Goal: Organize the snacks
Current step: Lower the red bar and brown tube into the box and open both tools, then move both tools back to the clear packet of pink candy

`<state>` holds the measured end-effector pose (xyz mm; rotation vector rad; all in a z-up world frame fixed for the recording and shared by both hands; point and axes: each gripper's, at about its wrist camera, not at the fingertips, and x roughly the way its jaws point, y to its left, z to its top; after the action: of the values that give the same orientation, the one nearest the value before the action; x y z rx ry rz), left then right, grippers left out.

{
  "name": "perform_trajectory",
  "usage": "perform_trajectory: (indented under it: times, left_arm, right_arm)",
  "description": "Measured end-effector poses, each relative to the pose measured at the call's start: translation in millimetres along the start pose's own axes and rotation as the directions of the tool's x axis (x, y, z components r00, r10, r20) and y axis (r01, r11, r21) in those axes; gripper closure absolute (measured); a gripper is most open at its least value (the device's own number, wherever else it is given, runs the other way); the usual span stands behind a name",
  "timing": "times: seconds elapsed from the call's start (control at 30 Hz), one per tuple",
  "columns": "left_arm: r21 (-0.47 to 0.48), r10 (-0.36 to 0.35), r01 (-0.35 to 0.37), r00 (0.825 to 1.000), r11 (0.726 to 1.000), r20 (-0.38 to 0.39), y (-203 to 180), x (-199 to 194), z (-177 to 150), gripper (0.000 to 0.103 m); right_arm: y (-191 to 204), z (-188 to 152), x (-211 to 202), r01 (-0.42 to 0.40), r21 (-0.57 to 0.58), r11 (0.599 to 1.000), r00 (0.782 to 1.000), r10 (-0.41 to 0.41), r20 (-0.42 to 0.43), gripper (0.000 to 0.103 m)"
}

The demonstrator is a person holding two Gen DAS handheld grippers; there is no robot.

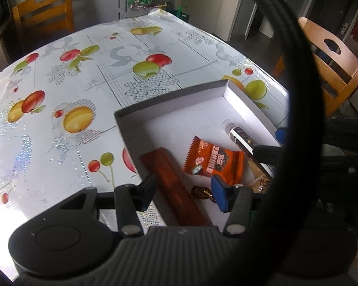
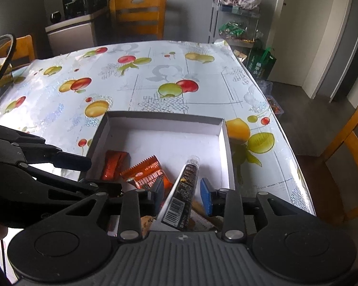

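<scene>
While both hand-held grippers hang over the white box [image 2: 223,140] on the counter [image 2: 202,90], left hand-held gripper [image 1: 182,191] spread astride red-brown bar [image 1: 176,186]; right hand-held gripper [image 2: 182,194] spread around dark tube [image 2: 182,190], pads clear.

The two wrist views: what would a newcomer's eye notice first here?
First, the white cardboard box on the fruit-print tablecloth, with snacks gathered at its near end. An orange snack packet lies between a red-brown bar and a dark snack tube. The left gripper stands open astride the bar, the right gripper open around the tube.
</scene>
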<state>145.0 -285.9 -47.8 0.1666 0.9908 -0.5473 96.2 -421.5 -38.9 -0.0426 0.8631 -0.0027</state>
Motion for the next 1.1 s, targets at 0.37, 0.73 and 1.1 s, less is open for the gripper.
perform_trajectory:
  times: [0.37,0.73,1.1]
  left_arm:
    - [-0.062,0.066,-0.063,0.997,0.996,0.045,26,-32,-14,0.053]
    - [-0.155,0.102,-0.093,0.993,0.984,0.051,51,-59,-41,0.052]
    - [-0.257,0.165,-0.147,0.985,0.955,0.052,63,-81,-82,0.052]
  right_arm:
    - [26,13,-13,-0.048,-0.023,0.999,0.997,0.049,0.053,0.061]
    - [65,26,-24,-0.120,-0.088,0.989,0.988,0.128,0.091,0.057]
    - [94,28,-25,-0.180,-0.129,0.975,0.977,0.193,0.092,0.055]
